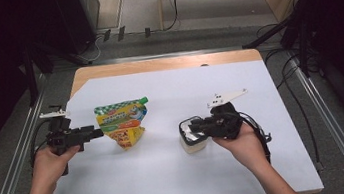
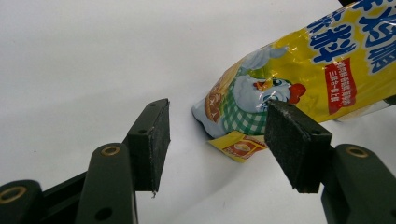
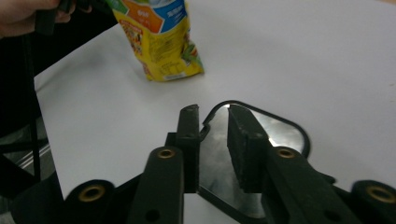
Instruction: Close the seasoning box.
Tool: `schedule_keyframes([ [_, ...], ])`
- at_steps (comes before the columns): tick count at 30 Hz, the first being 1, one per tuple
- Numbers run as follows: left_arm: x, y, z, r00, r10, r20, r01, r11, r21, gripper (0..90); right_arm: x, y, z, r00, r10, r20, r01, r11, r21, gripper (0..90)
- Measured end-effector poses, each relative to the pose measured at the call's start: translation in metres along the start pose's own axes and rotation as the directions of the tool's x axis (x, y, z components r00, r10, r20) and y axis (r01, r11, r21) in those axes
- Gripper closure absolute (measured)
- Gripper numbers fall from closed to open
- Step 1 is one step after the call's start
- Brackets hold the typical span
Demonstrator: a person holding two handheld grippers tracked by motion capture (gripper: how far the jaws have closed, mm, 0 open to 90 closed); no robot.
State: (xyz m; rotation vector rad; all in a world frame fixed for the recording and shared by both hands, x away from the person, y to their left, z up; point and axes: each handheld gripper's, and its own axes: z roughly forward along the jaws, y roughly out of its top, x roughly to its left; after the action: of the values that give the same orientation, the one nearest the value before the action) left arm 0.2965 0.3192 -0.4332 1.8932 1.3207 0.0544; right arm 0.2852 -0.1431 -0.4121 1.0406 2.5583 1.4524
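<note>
A yellow spouted pouch (image 1: 122, 123) with a green cap lies left of centre on the white table. My left gripper (image 1: 97, 133) points at it from the left. In the left gripper view the gripper (image 2: 218, 109) is open, with the pouch's (image 2: 303, 74) lower end just beyond its pads. A small white tub (image 1: 192, 145) with a black rim and a silver foil lid (image 3: 275, 133) stands right of centre. My right gripper (image 3: 214, 112) straddles the tub's rim, one pad outside and one over the lid, with a narrow gap showing between the pads. It reaches the tub from the right in the high view (image 1: 193, 127).
A white sheet (image 1: 180, 176) covers the wooden table. Metal rails (image 1: 12, 163) run along both sides, and black cables (image 1: 288, 76) lie past the right edge. In the right gripper view the pouch (image 3: 163, 42) and the other hand (image 3: 23, 16) lie across the table.
</note>
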Motion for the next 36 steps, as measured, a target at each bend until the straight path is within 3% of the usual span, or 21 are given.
schedule_keyframes([
  [6,0.0,0.0,0.001,1.0,0.002,-0.002,-0.002,1.0,0.003,41.7,-0.015,-0.001,-0.014,0.9993,0.024,0.03,-0.023,0.999,-0.049,64.6],
  [17,0.001,0.0,0.002,1.0,0.003,-0.009,-0.003,1.0,0.005,41.7,-0.036,-0.009,-0.027,0.9942,0.034,0.102,-0.026,0.997,-0.076,52.8],
  [24,0.0,0.0,0.003,0.9999,0.004,-0.011,-0.004,1.0,0.009,41.5,-0.054,-0.018,-0.036,0.9867,0.044,0.156,-0.026,0.993,-0.117,46.3],
  [28,0.0,0.0,0.004,0.9999,0.006,-0.014,-0.006,0.9999,0.009,41.5,-0.067,-0.025,-0.042,0.9812,0.08,0.175,-0.056,0.989,-0.137,43.6],
  [34,0.0,-0.001,0.004,0.9998,0.008,-0.017,-0.008,0.9999,0.009,41.5,-0.084,-0.037,-0.05,0.9709,0.098,0.219,-0.065,0.986,-0.156,38.9],
  [36,0.001,-0.001,0.004,0.9998,0.009,-0.018,-0.009,0.9999,0.01,41.5,-0.09,-0.043,-0.05,0.9637,0.113,0.242,-0.072,0.983,-0.169,36.9],
])
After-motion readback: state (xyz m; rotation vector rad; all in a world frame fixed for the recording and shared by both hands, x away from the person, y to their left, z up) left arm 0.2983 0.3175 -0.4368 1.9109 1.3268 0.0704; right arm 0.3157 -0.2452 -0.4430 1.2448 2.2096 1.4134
